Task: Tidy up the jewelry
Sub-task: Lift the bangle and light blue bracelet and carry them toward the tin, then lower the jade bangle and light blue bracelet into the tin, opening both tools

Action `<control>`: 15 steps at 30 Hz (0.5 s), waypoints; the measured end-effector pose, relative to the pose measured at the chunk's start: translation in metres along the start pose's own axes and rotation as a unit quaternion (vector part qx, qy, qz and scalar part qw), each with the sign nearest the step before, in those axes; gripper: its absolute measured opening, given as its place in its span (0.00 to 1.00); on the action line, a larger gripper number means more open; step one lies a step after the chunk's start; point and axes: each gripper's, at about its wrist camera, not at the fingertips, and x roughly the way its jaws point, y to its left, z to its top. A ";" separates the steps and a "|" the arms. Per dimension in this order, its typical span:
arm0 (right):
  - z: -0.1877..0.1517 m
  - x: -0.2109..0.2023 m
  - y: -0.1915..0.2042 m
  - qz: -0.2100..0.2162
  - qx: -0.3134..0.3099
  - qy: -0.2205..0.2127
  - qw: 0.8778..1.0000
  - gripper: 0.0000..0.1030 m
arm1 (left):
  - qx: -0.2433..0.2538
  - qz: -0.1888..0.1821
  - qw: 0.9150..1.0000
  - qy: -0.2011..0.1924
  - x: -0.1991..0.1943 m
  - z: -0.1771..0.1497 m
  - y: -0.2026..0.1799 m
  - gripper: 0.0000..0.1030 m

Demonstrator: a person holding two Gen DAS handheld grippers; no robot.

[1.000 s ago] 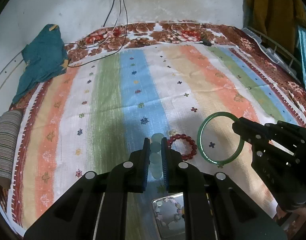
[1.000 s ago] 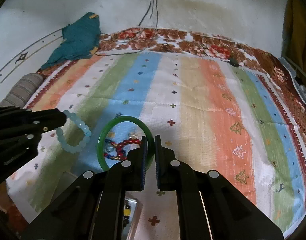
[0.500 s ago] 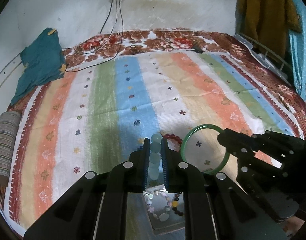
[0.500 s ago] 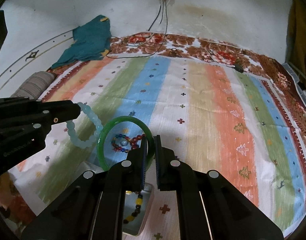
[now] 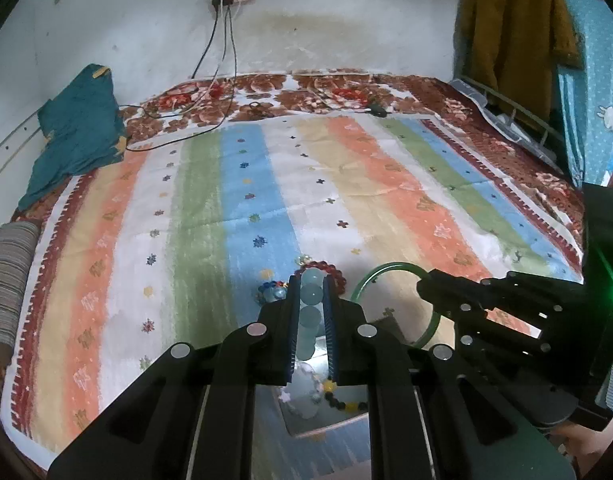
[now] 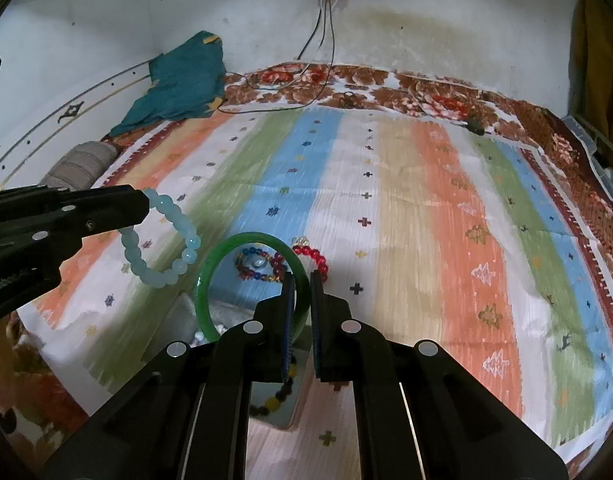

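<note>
Left gripper (image 5: pixel 311 292): jaws closed on a pale blue bead bracelet (image 6: pixel 162 240), beads stacked between the pads and the loop hanging beyond the fingertips. Right gripper (image 6: pixel 301 280): jaws clamped on the rim of a green bangle (image 6: pixel 210 276), ring projecting left of the fingertips. Both point downward, side by side.

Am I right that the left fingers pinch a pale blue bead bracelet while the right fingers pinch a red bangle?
Not quite. The bangle in the right fingers is green, not red, as the right wrist view shows. The left fingers do pinch the pale blue bead bracelet.
</note>
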 end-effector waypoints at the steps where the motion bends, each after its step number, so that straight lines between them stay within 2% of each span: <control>1: -0.002 -0.002 0.001 0.001 0.000 0.000 1.000 0.08 | 0.001 -0.001 1.000 -0.001 -0.002 -0.002 -0.001 0.11; 8: -0.010 -0.009 0.005 0.009 -0.003 0.004 1.000 0.08 | -0.003 -0.020 1.000 0.007 -0.007 -0.014 -0.005 0.11; 15: -0.020 -0.012 0.010 0.028 -0.009 0.015 0.999 0.09 | -0.008 -0.019 1.000 0.016 -0.010 -0.022 -0.006 0.11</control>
